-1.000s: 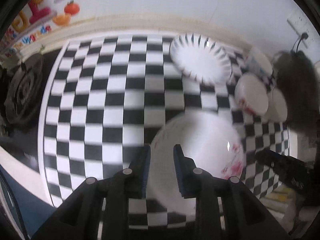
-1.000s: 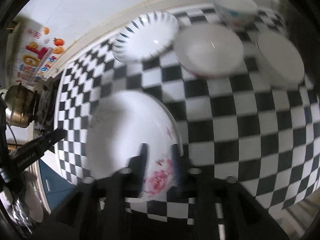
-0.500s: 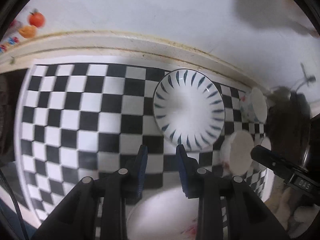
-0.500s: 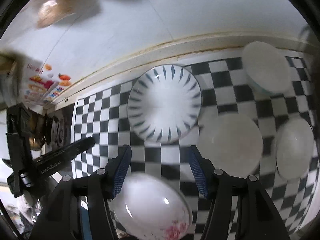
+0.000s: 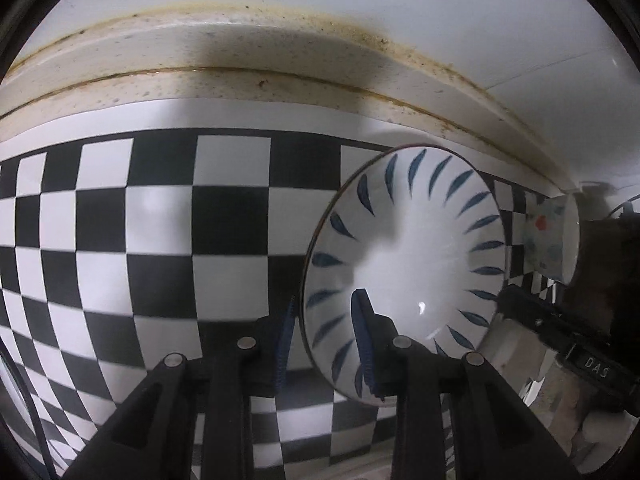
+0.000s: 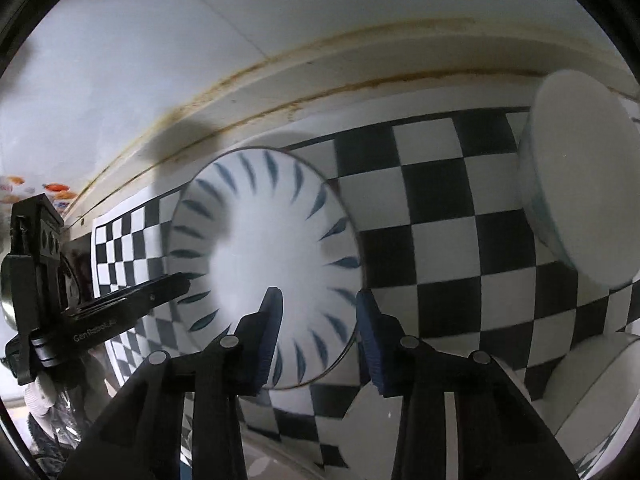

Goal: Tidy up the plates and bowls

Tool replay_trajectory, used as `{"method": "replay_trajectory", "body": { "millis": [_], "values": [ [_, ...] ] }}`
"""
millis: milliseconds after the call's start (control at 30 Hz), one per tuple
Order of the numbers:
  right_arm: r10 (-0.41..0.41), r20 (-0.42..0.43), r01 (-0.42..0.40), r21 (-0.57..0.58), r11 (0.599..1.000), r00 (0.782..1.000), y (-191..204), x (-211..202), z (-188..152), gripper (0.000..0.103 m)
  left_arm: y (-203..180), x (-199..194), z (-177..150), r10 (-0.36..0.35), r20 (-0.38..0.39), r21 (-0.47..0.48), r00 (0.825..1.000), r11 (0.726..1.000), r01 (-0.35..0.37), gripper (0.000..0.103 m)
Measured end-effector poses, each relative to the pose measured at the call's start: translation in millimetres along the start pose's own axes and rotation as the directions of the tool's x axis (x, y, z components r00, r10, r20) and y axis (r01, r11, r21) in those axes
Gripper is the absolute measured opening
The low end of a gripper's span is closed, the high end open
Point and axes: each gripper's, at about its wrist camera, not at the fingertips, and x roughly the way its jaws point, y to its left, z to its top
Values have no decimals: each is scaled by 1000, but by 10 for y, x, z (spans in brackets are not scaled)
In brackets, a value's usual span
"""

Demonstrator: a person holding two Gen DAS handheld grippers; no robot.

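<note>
A white plate with blue leaf strokes [image 5: 416, 256] lies on the checkered mat near the back wall; it also shows in the right wrist view [image 6: 264, 256]. My left gripper [image 5: 324, 320] is open, its jaws straddling the plate's left rim. My right gripper [image 6: 316, 312] is open, its jaws straddling the plate's right rim. Neither grips the plate. A white bowl [image 6: 580, 204] stands at the right; a speckled bowl [image 5: 552, 236] shows past the plate.
The black-and-white checkered mat [image 5: 160, 240] covers the counter up to a stained wall ledge [image 5: 240, 64]. More white dishes [image 6: 592, 384] sit low at the right. The other gripper's body [image 6: 100, 312] appears at the left, with a stove behind it.
Both grippers left the flowered bowl and moved forward to the blue-striped plate. Each now has its jaws around one side of the plate's rim.
</note>
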Motion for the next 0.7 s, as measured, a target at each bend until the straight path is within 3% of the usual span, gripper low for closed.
{"method": "replay_trajectory", "body": {
  "millis": [167,333,600,700],
  "values": [
    [0,-15,1,5,1000,1000,-67,72,78,39,55,98,78,-27,-12,-20,1000,999,26,25],
    [18,-53,-17,22,1000,998,-131,211,92,37,112,107,134,-56,-7,-33,998,998,56,18],
    [-1,-51,2,32,999,999,-201,303,97,16,163,114,95,-96,14,-50,995,994,96,13],
    [30,-40,-28,47,999,999,-265,292,84,15,192,90,61,-99,17,-51,995,994,100,12]
  ]
}}
